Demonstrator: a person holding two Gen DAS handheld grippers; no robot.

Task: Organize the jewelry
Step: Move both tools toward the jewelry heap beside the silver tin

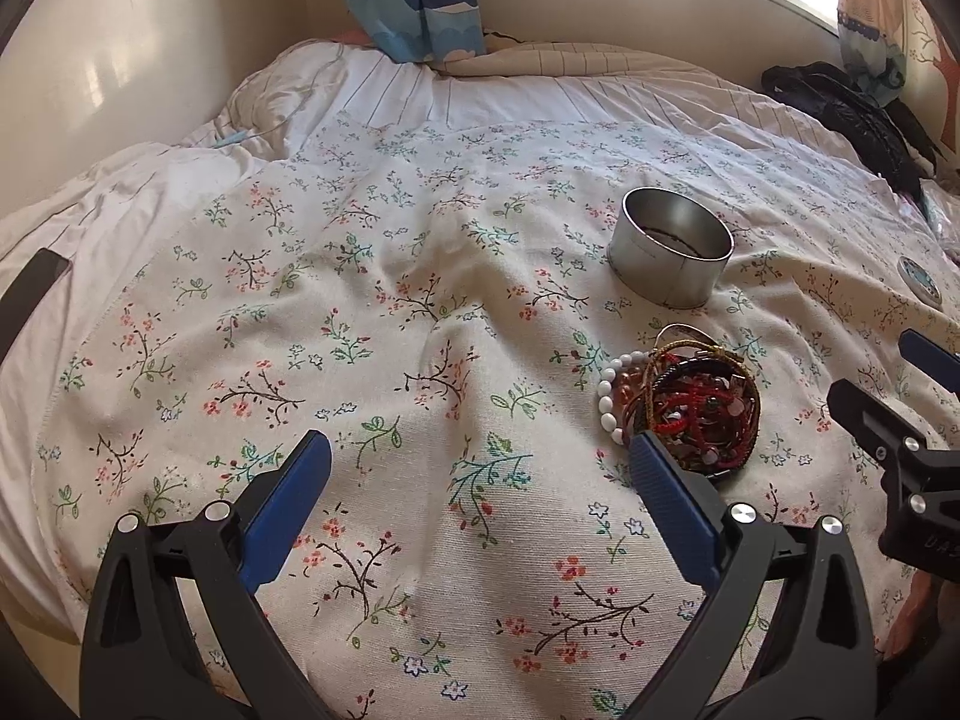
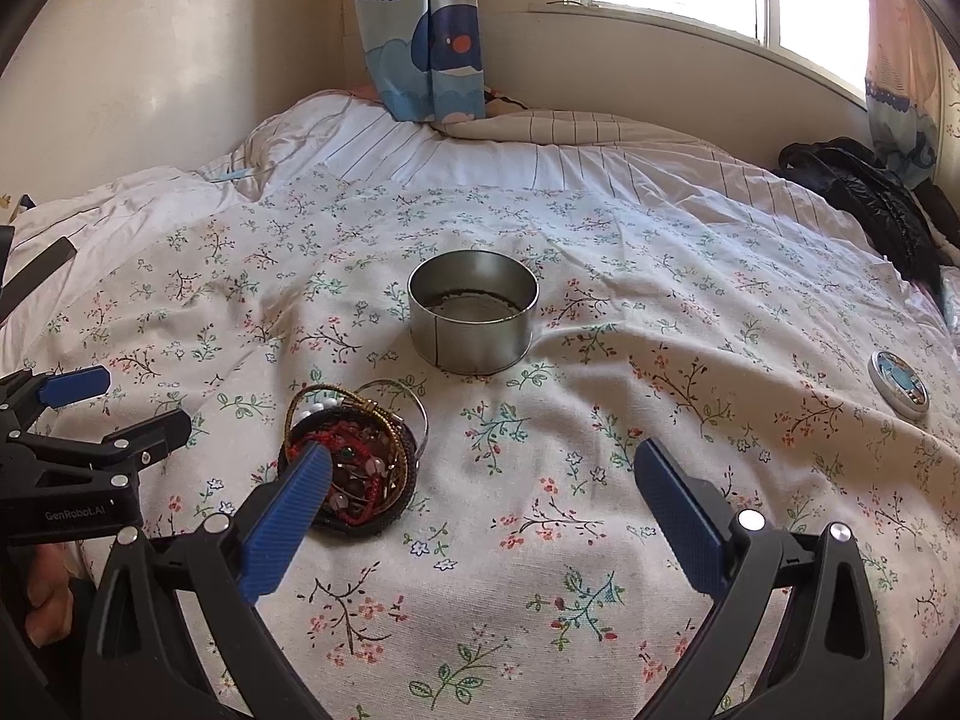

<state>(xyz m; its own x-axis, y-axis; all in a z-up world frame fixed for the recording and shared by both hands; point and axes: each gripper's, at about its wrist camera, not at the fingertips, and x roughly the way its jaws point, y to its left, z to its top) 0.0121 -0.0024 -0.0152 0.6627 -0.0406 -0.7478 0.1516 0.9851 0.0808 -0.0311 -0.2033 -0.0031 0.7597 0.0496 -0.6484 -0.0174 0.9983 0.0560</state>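
We hold both grippers low over the bed (image 2: pixel 600 228), which is covered by a cream sheet printed with small flowering twigs. The task's thing is the tangled heap of red, black and gold bracelets with a strand of white beads (image 1: pixel 690 405); it lies on the sheet between our two grippers, in the near middle of the bed.

From the left gripper (image 1: pixel 480 471) the heap sits to the right and slightly ahead, with the tip of its right finger just at the heap's near edge. From the right gripper (image 2: pixel 480 474) the same heap (image 2: pixel 354 462) lies to the left, and the tip of that gripper's left finger overlaps it in view; whether it touches, we cannot tell. Both sets of blue-padded fingers are spread wide and grip nothing.

The heap is roughly round, with no clear long axis, so we judge that the approach direction matters less than centring the fingers over it. Neither gripper is centred yet: each needs a sideways shift toward the other. Both seem about equally near.

The round, open silver metal tin (image 2: pixel 474 318) stands upright just beyond the heap, apart from it, toward the far side. A small round lid with a blue picture (image 2: pixel 899 385) lies well apart on the right.
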